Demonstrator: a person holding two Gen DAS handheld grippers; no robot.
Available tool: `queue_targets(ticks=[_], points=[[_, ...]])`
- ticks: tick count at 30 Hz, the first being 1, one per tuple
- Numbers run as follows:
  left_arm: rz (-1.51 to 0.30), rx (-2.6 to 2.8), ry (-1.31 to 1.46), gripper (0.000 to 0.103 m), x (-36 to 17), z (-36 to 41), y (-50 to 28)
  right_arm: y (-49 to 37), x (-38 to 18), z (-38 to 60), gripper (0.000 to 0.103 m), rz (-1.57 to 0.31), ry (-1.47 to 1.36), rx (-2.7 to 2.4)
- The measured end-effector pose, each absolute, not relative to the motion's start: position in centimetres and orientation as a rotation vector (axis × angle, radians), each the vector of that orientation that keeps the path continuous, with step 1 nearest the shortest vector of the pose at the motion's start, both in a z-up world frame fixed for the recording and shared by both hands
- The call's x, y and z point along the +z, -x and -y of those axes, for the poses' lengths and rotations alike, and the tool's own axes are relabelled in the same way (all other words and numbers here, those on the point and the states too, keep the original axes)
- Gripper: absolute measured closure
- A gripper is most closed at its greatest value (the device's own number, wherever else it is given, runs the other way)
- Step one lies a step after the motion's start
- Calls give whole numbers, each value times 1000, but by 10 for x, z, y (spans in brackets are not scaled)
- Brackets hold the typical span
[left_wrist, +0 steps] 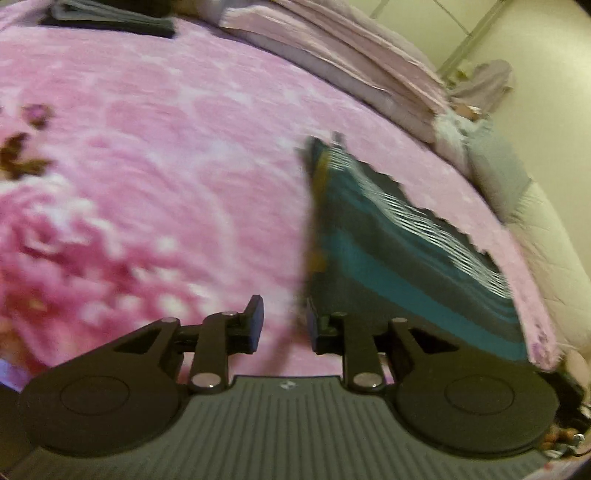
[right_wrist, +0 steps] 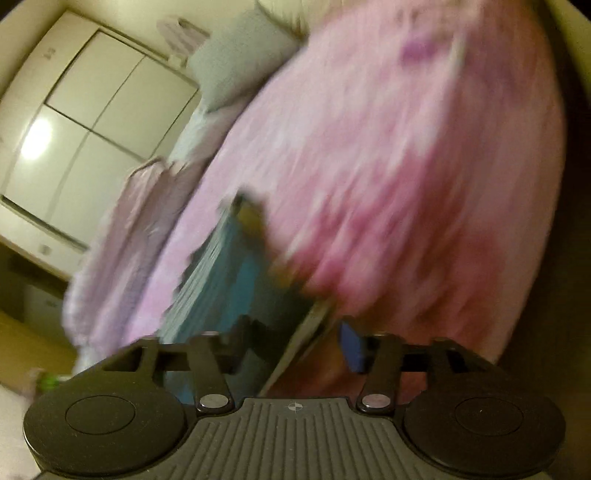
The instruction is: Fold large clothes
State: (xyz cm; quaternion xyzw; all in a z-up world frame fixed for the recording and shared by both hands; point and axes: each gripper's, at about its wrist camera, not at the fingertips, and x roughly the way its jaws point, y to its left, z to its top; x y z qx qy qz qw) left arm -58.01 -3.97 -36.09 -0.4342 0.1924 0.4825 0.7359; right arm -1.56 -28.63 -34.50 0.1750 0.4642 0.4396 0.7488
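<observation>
A striped garment [left_wrist: 399, 240] in dark grey, teal and white lies flat on the right part of a pink floral blanket [left_wrist: 166, 147]. My left gripper [left_wrist: 286, 326] hovers open at the garment's near left edge, its right finger just over that edge, nothing between the fingers. The right wrist view is motion-blurred. There the same garment [right_wrist: 229, 273] lies left of centre on the blanket [right_wrist: 406, 166]. My right gripper [right_wrist: 295, 345] is open and wide, with a pale edge of the garment showing between the fingers, not pinched.
A folded dark garment [left_wrist: 110, 18] lies at the blanket's far left. Stacked pale pink bedding [left_wrist: 332, 55] and a grey pillow [left_wrist: 495, 166] line the far side. White wardrobe doors [right_wrist: 92, 110] stand beyond the bed.
</observation>
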Motion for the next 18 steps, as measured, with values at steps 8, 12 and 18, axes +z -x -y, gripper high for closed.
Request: queue_targets(ticks=[8,12,18], points=[[-308,1126,1023,82,-358,9,603,-17,-352,210,26,-1138,-273,1315],[-289,1061,1056,82,-358,2,602,-27,-374,187,27,-1212,-278,1365],[-294,1025,1135,82,-372,-20,610,-36,-387,163,64,-1307,-290,1408]])
